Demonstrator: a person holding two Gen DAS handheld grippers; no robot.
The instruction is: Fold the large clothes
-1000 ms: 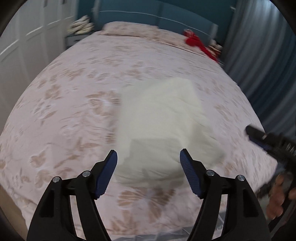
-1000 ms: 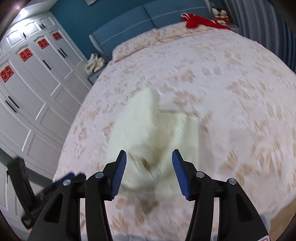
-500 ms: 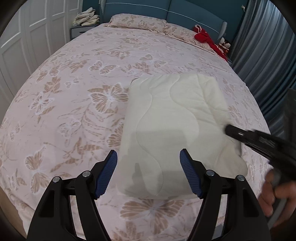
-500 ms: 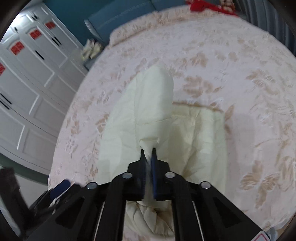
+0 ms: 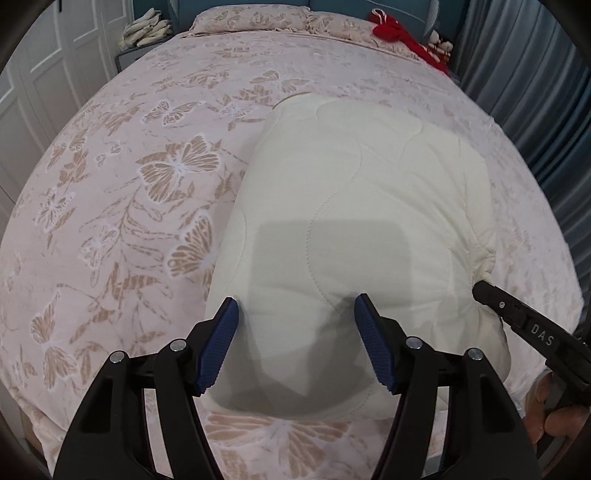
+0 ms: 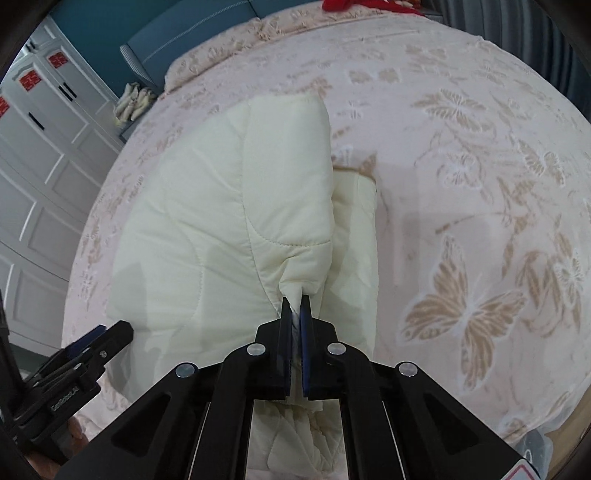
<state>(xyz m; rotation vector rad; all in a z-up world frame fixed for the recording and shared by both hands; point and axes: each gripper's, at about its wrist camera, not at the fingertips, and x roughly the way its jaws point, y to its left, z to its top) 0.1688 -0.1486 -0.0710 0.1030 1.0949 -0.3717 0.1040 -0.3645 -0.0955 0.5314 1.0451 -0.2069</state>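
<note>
Right hand-held gripper went from spread to clamped on the cream quilt edge, lifting it; left hand-held gripper hovers open above. Quilt lies near the bed foot edge.

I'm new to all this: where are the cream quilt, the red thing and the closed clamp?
cream quilt (image 5: 369, 206): left wrist view, its quilted top.
red cloth (image 5: 395, 31): left wrist view, its bunched middle, near the pillows.
right gripper (image 6: 295, 306): right wrist view, fingertips pinching the quilt's edge.

The right tongs have clamped and lifted the quilt's edge.
</note>
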